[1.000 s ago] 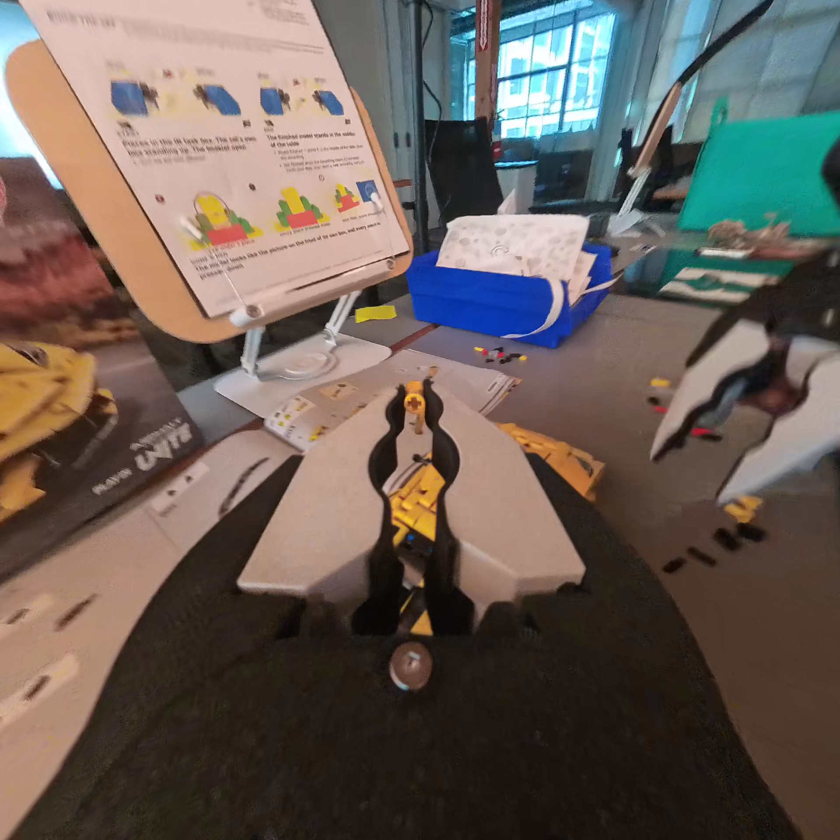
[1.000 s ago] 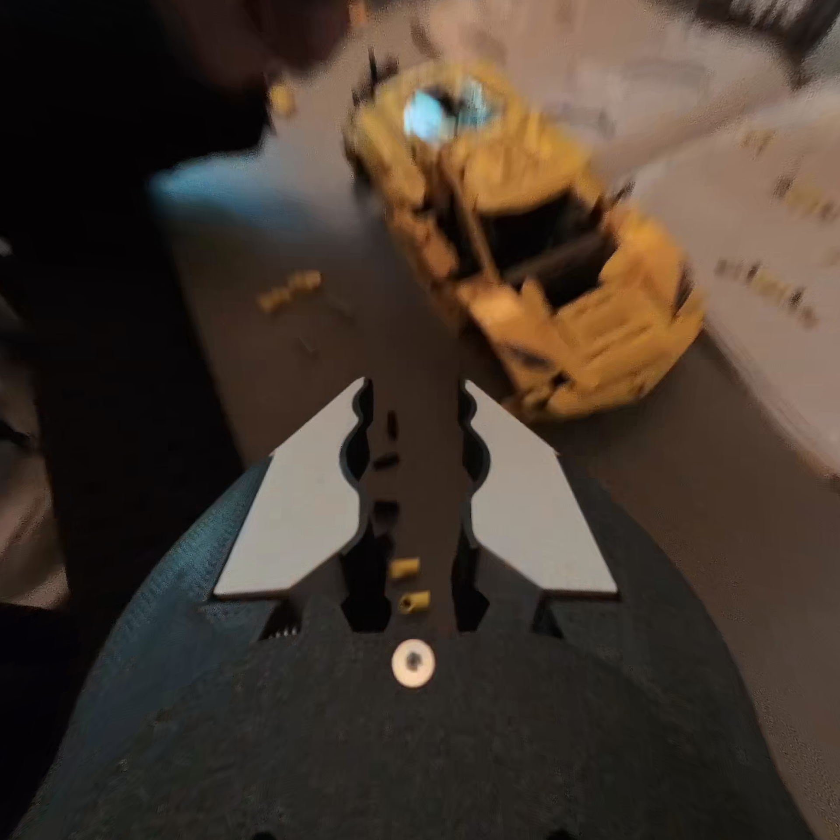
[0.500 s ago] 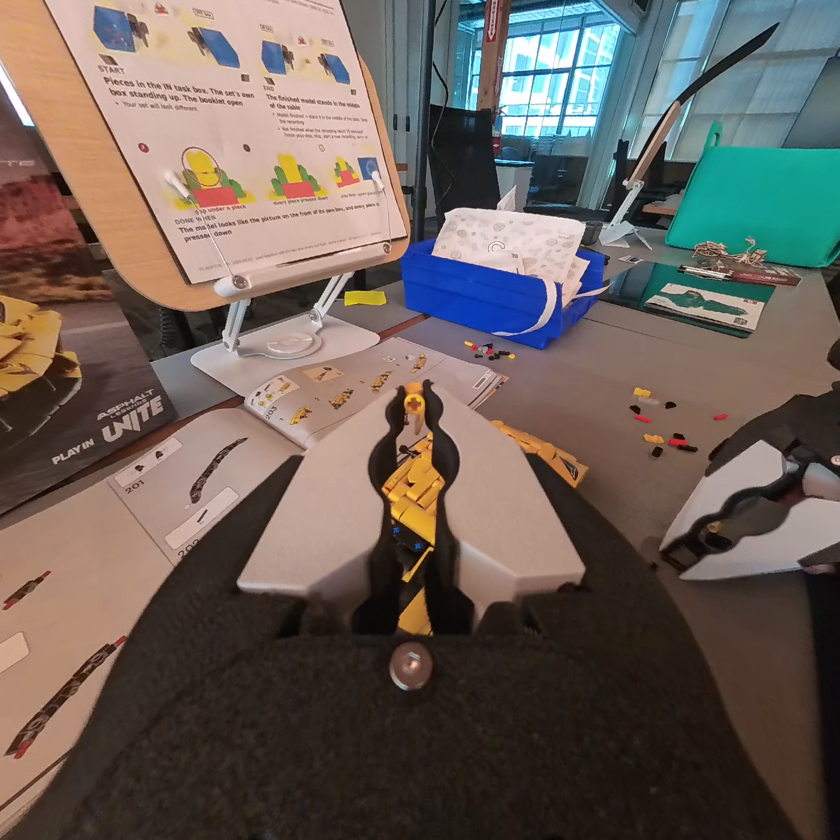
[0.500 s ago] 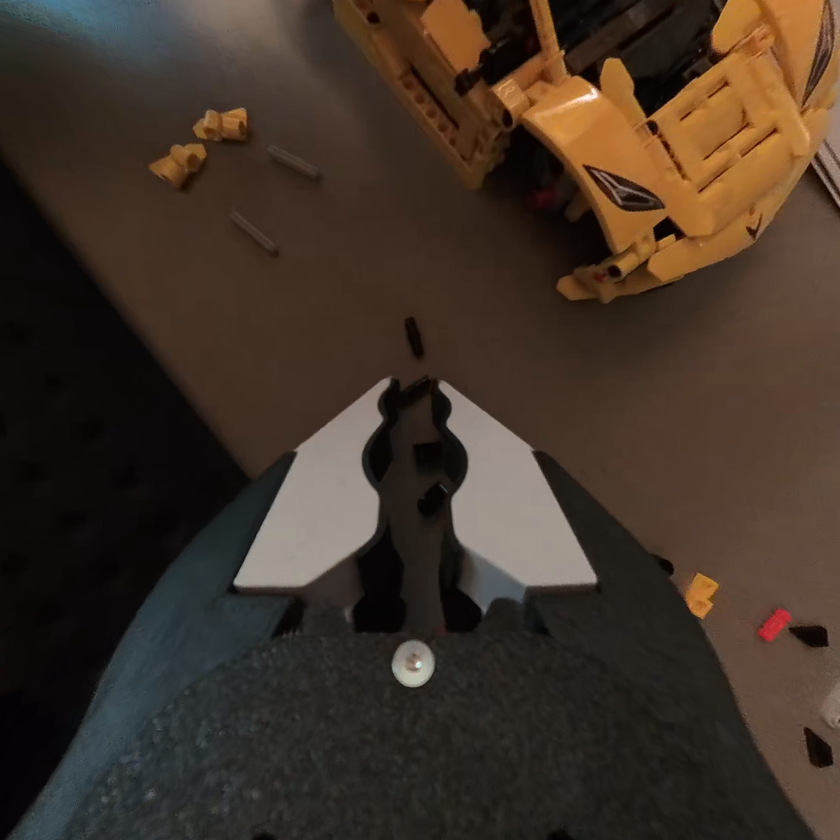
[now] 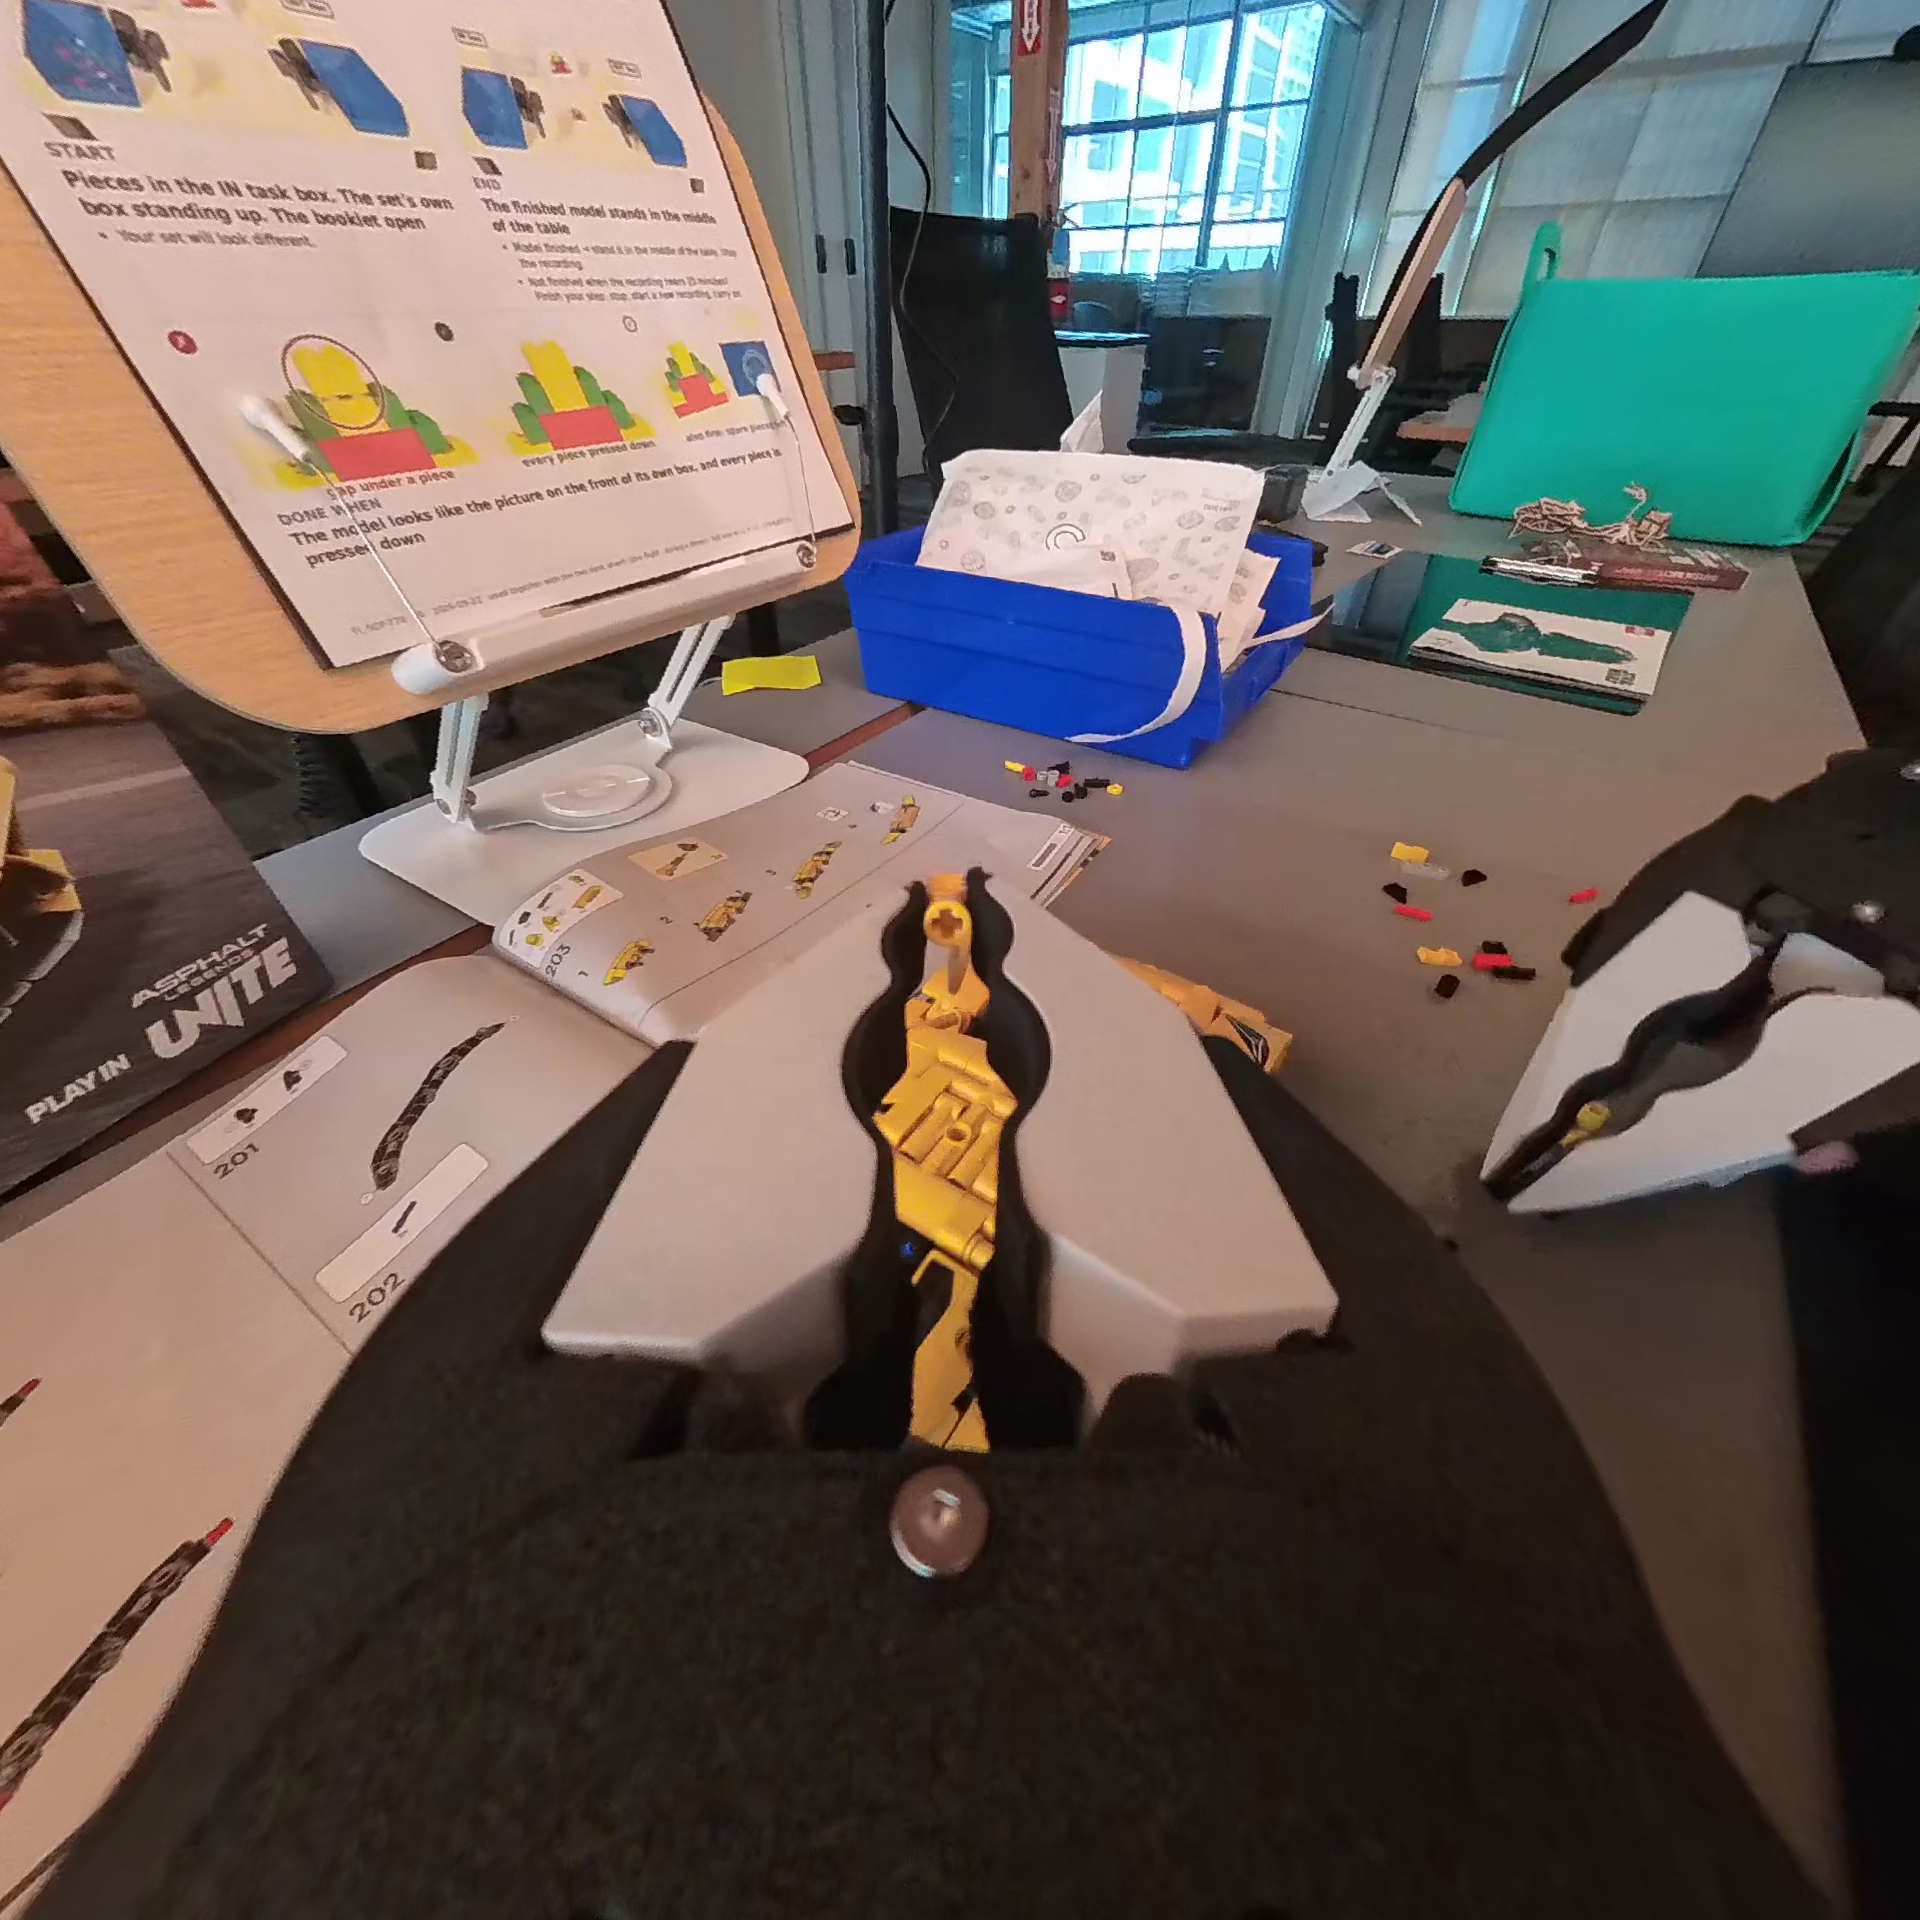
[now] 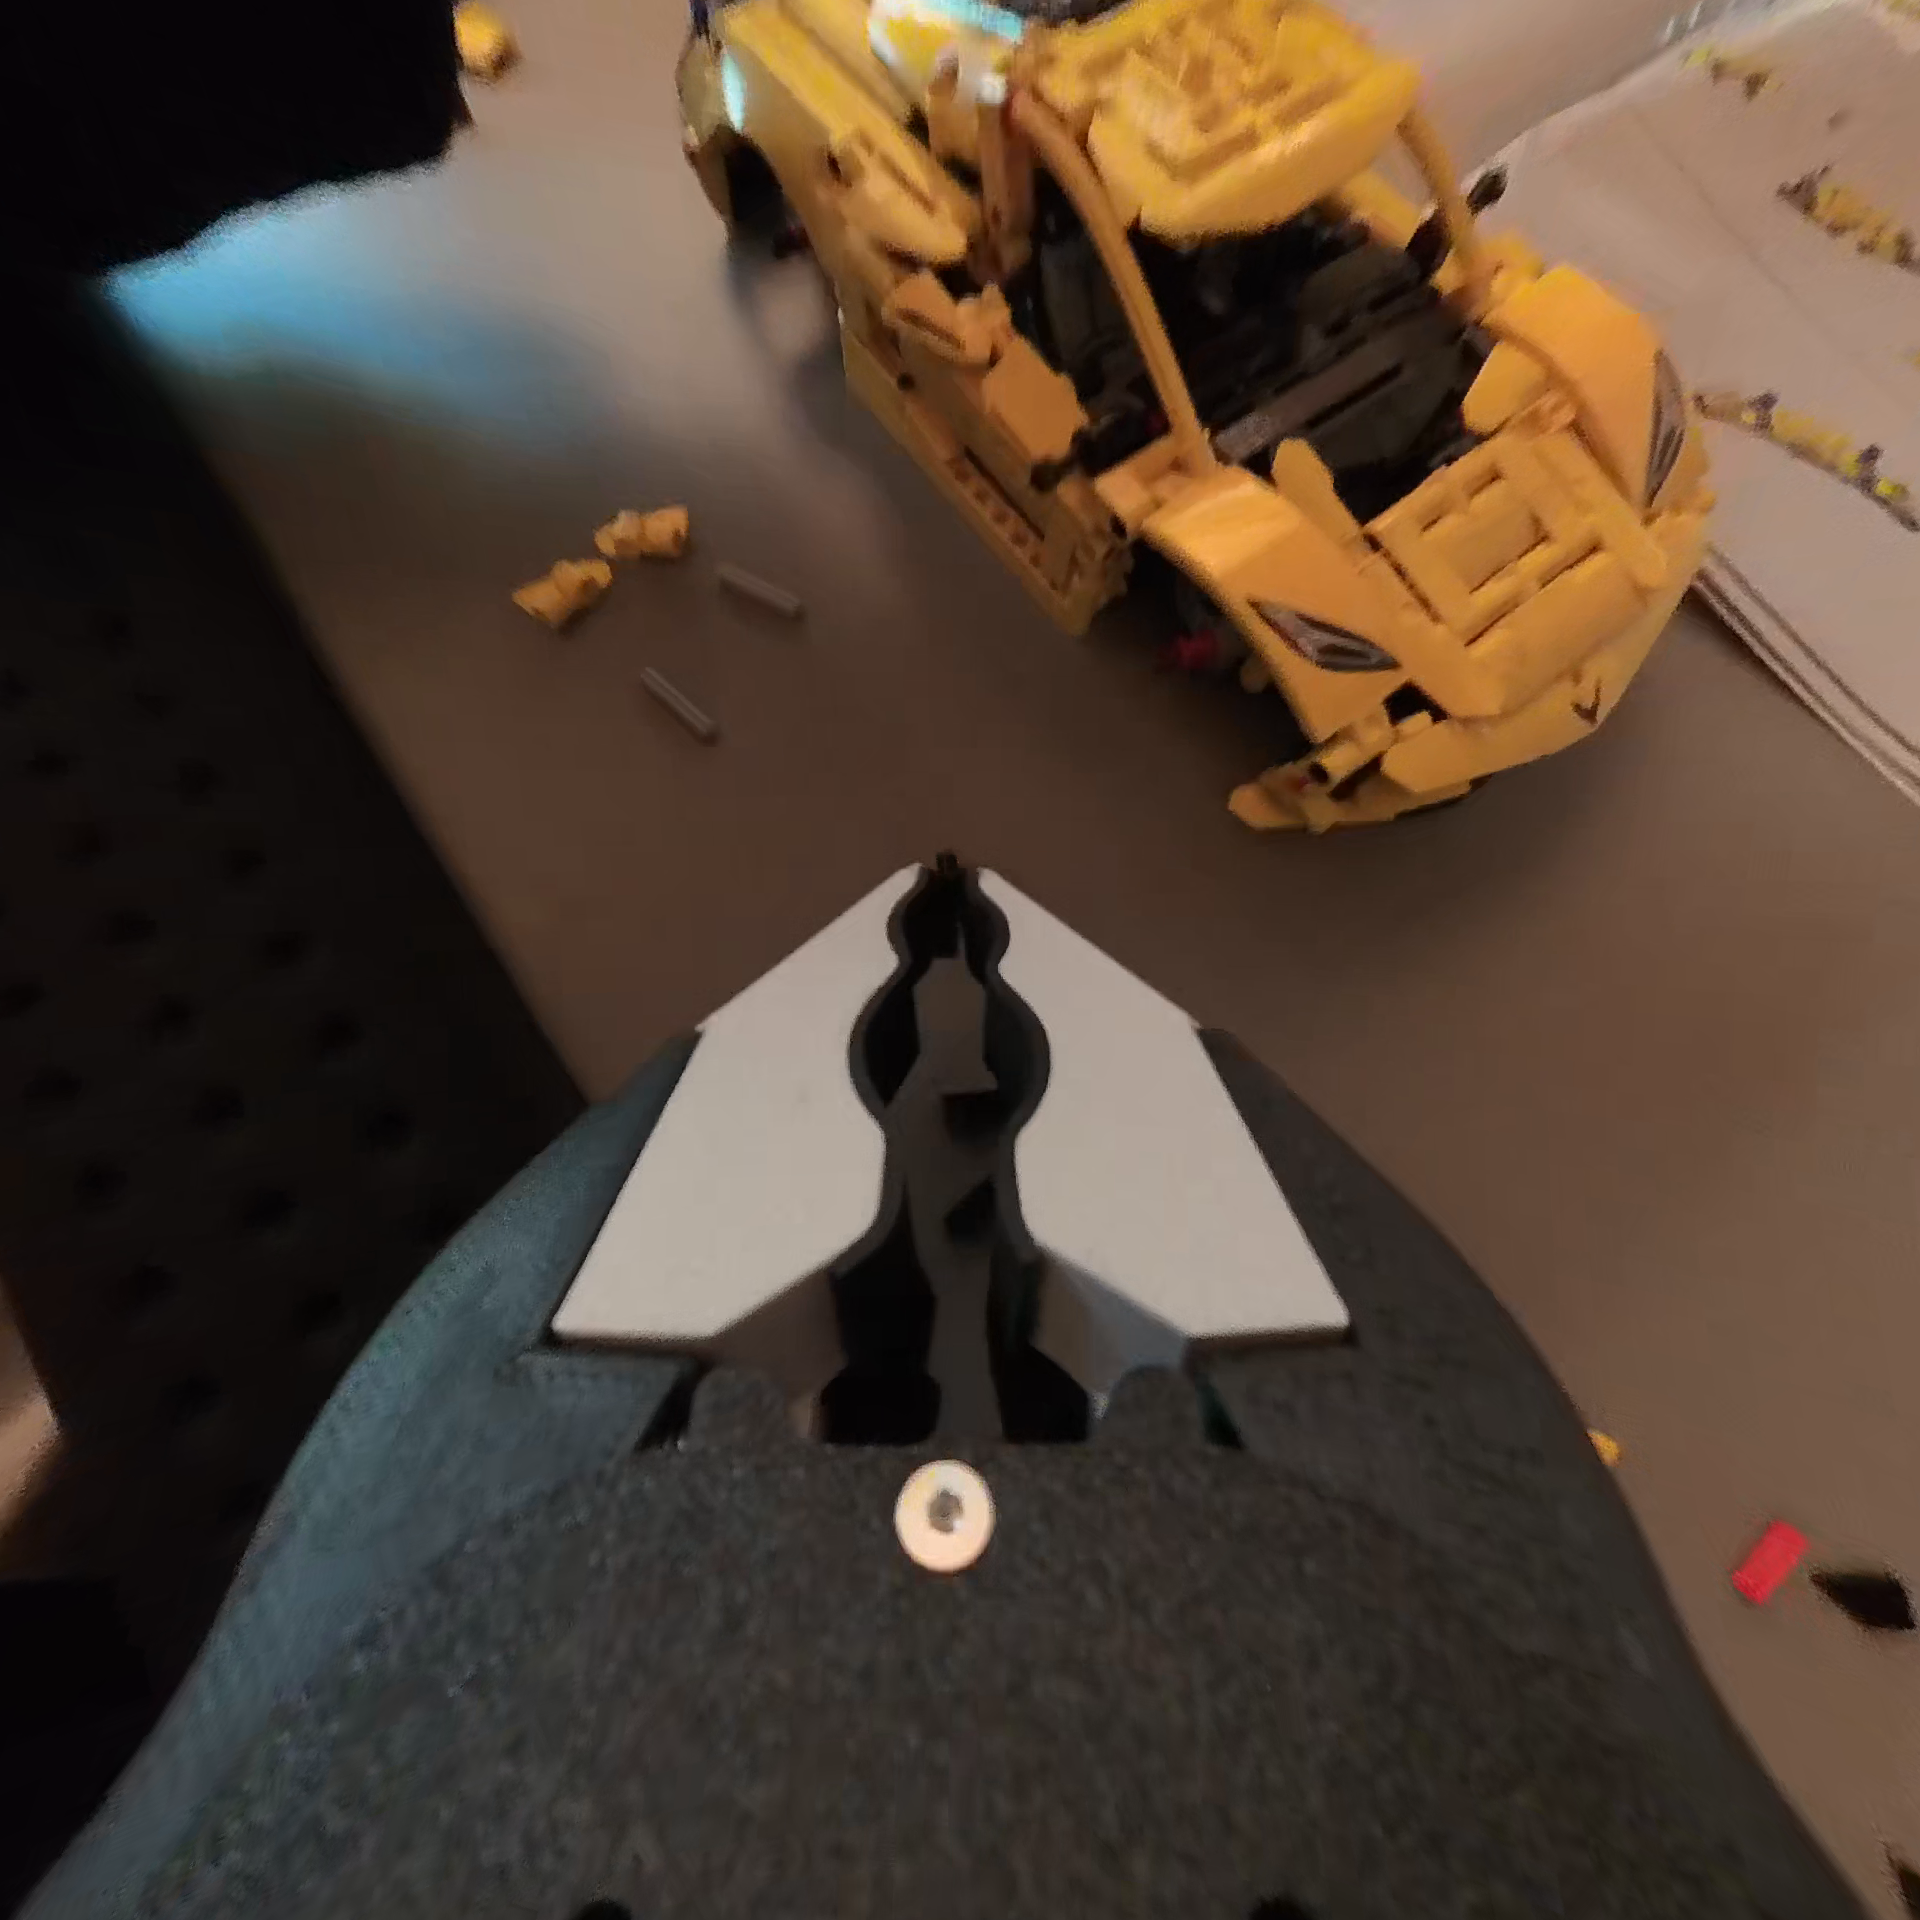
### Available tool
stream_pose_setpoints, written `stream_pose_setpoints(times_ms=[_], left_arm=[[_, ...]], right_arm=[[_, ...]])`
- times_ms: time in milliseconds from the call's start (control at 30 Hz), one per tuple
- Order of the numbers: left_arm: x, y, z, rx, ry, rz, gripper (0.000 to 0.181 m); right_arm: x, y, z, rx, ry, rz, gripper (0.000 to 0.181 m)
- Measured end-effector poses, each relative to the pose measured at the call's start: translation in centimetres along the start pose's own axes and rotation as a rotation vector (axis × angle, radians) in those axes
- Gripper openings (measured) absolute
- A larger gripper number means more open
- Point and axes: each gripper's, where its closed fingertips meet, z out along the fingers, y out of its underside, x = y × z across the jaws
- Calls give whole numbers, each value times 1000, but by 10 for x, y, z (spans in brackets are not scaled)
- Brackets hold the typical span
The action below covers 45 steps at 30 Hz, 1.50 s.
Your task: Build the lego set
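My left gripper (image 5: 951,899) is shut on a small yellow connector piece (image 5: 948,920) at its tips and holds it above the table. The half-built yellow car (image 5: 940,1127) shows through the gap between its fingers. My right gripper (image 6: 948,878) is shut on a small black pin (image 6: 948,868), held off the table in front of the yellow car (image 6: 1299,436). The right gripper also shows in the left wrist view (image 5: 1517,1174), low at the right, apart from the left one.
An open instruction booklet (image 5: 790,914), a board stand with a sheet (image 5: 416,312), the set's box (image 5: 125,935) and a blue bin (image 5: 1039,644) lie beyond. Loose small pieces (image 5: 1455,935) are scattered on the table. Yellow connectors (image 6: 603,561), grey axles (image 6: 758,590) and a red piece (image 6: 1771,1558) lie near the car. The left gripper's tips are roughly 20 centimeters from the right gripper's.
My right gripper closed from open onto the black pin on the table and lifted it, drawing back from the car. My left gripper kept its hold and barely moved.
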Motion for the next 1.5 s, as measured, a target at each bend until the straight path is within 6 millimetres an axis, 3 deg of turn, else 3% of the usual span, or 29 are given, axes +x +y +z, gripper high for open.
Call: stream_pose_setpoints(times_ms=[167,233,300,433,533,633,867,1333,1500], left_arm=[[14,7,5,-35,62,-2,7],[21,8,6,-43,88,10,7],[31,12,9,-61,126,20,7],[59,21,14,-96,216,48,7],[76,27,19,-118,239,59,7],[85,31,20,-140,264,63,7],[106,37,20,-156,344,93,7],[103,30,18,-127,354,24,7],[112,38,19,-158,374,67,7]], right_arm=[[-9,-54,-22,380,-205,165,4],[-10,-64,-26,453,-266,211,4],[-7,-67,-24,451,-251,210,4],[-5,-100,-35,602,-198,160,4],[1,-116,-32,633,-91,106,4],[6,-122,-26,632,-10,80,4],[11,-128,-26,701,-131,256,4],[14,-123,-29,749,-216,378,4],[13,-128,-30,774,-278,427,4]])
